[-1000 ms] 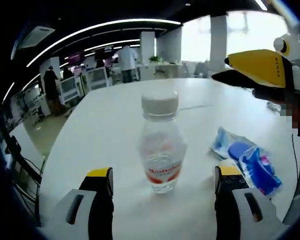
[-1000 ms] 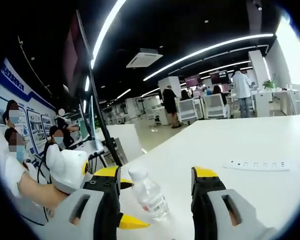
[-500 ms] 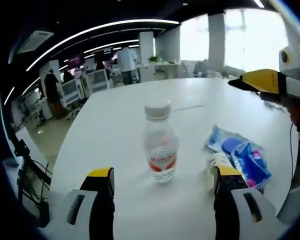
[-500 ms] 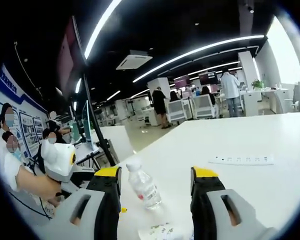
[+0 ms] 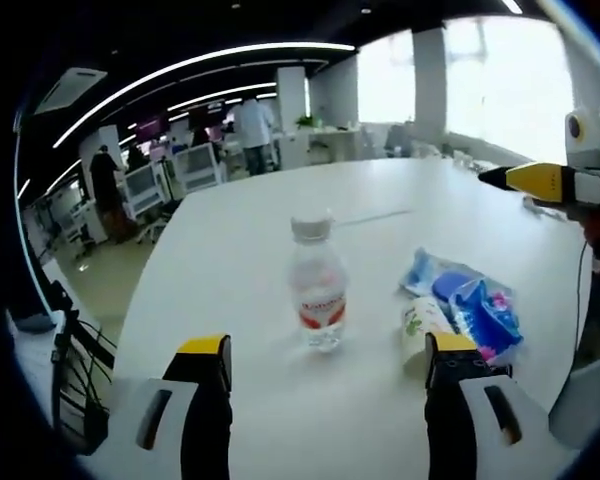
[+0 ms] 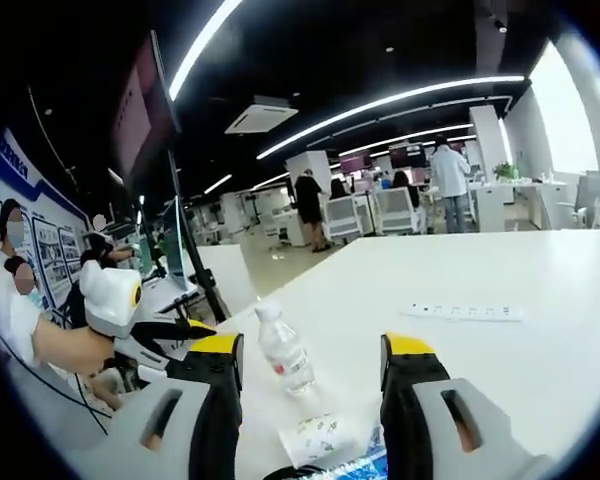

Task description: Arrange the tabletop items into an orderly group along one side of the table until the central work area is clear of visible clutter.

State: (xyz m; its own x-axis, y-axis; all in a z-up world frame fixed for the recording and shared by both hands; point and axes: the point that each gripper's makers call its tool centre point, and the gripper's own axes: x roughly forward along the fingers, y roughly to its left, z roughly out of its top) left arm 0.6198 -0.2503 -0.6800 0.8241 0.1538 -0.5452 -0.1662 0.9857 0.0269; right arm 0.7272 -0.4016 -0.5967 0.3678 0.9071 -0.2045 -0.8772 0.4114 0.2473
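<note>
In the left gripper view, we see our left gripper [image 5: 325, 360] rising from 6 o'clock with its yellow-tipped jaws spread wide and nothing between them. On the white table [image 5: 230, 250], just ahead near the centre, a clear water bottle [image 5: 316, 283] stands upright with a white cap and a red label. At about 4 o'clock from it lies a blue plastic packet [image 5: 468, 300], and a small white cup-like container [image 5: 420, 325] lies against the packet's near side, just beside our right jaw tip. At 3 o'clock the right gripper [image 5: 540, 180] comes in above the table's far side, well apart from the bottle.

In the right gripper view, our right gripper [image 6: 310, 360] stands with its jaws wide apart and empty. Between them, farther off, the water bottle [image 6: 284, 348] stands on the table [image 6: 500, 350]. At 6 o'clock we find the white container [image 6: 320, 437] lying beside a blue packet edge [image 6: 365, 468]. A white power strip [image 6: 462, 312] lies at 3 o'clock. At 9 o'clock the left gripper [image 6: 150, 335] enters; we cannot tell its state here.
</note>
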